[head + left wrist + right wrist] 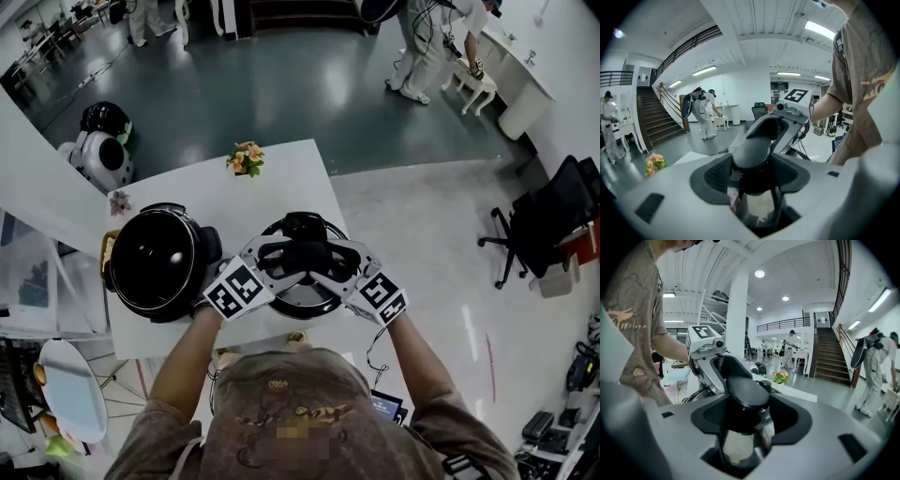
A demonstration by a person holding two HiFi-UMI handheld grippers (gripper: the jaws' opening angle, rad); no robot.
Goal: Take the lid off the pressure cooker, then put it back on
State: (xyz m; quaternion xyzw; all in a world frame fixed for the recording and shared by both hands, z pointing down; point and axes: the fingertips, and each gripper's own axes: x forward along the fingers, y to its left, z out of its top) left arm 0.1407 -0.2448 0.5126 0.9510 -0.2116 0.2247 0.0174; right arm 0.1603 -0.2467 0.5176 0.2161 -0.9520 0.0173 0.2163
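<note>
The open black pressure cooker pot (pixel 155 258) stands on the white table (pixel 272 183) at the left. To its right is the steel lid (pixel 302 298) with a black handle (pixel 305 246). My left gripper (pixel 274 255) and right gripper (pixel 339 261) close on that handle from opposite sides. In the left gripper view the pads of the left gripper (pixel 752 176) hug the handle (pixel 752 150), with the right gripper (pixel 790 108) opposite. In the right gripper view the right gripper (pixel 743 413) clasps the handle (pixel 745 390) above the shiny lid (pixel 736 446). Whether the lid rests on the table is hidden.
A pot of orange flowers (pixel 246 157) stands at the table's far edge, a smaller sprig (pixel 119 202) at its left corner. A round white and black machine (pixel 101 155) sits on the floor at the left. An office chair (pixel 544 230) is at the right, and people stand in the distance.
</note>
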